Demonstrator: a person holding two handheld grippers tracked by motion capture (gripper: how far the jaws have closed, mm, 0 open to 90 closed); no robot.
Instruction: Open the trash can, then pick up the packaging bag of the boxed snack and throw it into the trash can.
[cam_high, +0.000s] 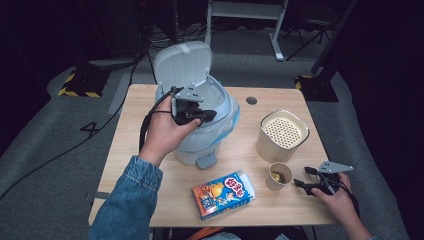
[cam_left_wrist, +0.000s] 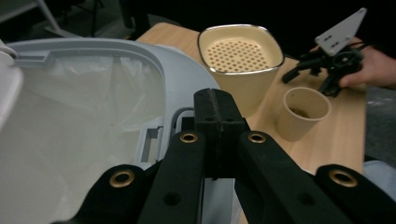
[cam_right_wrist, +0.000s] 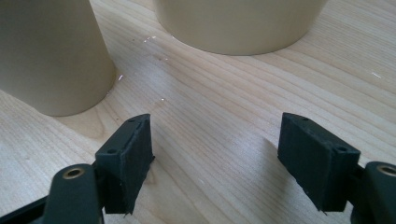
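Observation:
A grey pedal bin (cam_high: 223, 102) with a clear liner stands at the table's back left, its lid (cam_high: 182, 62) tipped up. My left gripper (cam_high: 210, 116) hovers over the bin's front rim, shut with nothing visible between its jaws. In the left gripper view the gripper (cam_left_wrist: 218, 100) sits beside the bin's lined opening (cam_left_wrist: 93, 102). A small paper cup (cam_high: 278, 176) with something yellowish inside stands at the front right. Just right of the cup, my right gripper (cam_high: 302, 177) rests low over the wood. It is open and empty (cam_right_wrist: 215, 149), with the cup (cam_right_wrist: 51, 56) close at its left.
A cream container (cam_high: 282, 134) with a perforated top stands behind the cup, also near my right gripper (cam_right_wrist: 238, 23). A colourful snack box (cam_high: 223, 194) lies flat near the front edge. The wooden table (cam_high: 145, 105) has a cable hole (cam_high: 251, 100) at the back.

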